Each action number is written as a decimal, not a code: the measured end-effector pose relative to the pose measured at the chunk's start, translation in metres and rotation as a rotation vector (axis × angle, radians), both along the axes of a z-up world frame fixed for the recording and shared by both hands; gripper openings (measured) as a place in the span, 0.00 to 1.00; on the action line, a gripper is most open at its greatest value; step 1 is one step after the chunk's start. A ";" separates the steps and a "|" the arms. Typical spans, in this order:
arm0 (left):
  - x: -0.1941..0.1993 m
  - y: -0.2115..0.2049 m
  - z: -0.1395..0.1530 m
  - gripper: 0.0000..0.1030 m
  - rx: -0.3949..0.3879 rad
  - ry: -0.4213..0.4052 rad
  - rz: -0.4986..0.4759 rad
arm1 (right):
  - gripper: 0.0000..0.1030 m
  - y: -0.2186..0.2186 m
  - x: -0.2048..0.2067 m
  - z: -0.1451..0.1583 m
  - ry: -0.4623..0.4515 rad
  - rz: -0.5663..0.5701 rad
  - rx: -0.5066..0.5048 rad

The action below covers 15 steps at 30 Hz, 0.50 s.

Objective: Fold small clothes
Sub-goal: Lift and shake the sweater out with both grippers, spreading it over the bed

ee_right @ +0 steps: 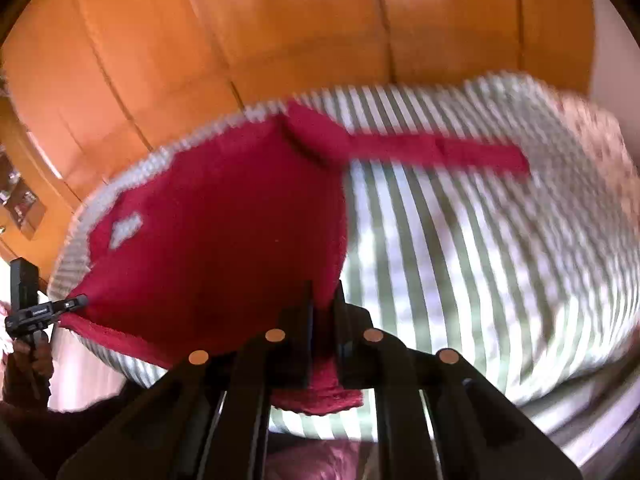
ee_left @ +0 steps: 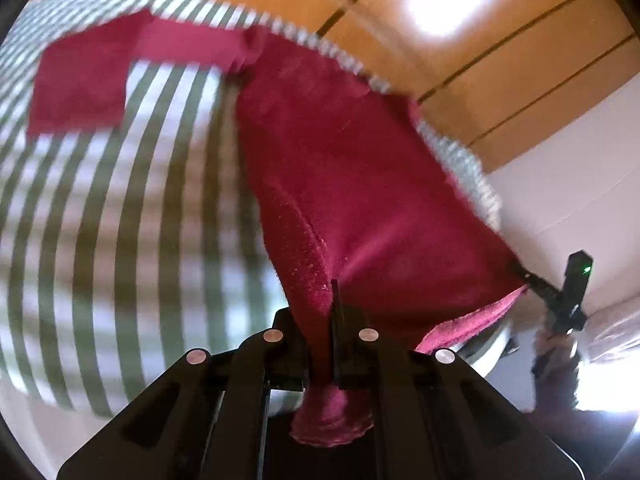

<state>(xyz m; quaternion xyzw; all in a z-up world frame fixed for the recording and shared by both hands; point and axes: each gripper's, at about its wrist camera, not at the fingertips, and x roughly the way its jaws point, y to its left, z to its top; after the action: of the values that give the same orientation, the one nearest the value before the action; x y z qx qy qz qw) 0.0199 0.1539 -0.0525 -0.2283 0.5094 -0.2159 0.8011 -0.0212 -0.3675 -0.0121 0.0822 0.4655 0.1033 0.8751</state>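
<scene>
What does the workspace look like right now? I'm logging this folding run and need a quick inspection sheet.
Surface: green-and-white striped cloth covers the work surface.
Job's things: a dark red garment, pinched at two corners and partly lifted, its long strip trailing flat on the stripes.
Clutter: nothing seen on the cloth besides the garment.
Grippers: left gripper shut on the garment's near edge; right gripper shut on another corner.
Cables: nothing seen.
Surroundings: orange wooden panels behind the surface; a white wall to one side; motion blur hides finer detail.
</scene>
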 end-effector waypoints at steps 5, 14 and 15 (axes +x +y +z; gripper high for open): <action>-0.010 -0.013 -0.027 0.10 0.144 0.052 -0.020 | 0.10 0.019 -0.002 -0.050 0.115 0.040 -0.103; -0.003 0.067 0.011 0.64 0.295 -0.061 0.381 | 0.51 0.029 0.025 -0.006 -0.063 -0.008 -0.047; -0.001 0.074 0.013 0.64 0.339 -0.070 0.422 | 0.53 0.038 0.027 -0.003 -0.069 0.004 -0.035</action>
<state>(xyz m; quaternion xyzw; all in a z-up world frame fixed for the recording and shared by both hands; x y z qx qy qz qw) 0.0187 0.2283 -0.0393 -0.1843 0.4516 0.0364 0.8722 0.0063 -0.3300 -0.0154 0.0621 0.4370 0.0995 0.8918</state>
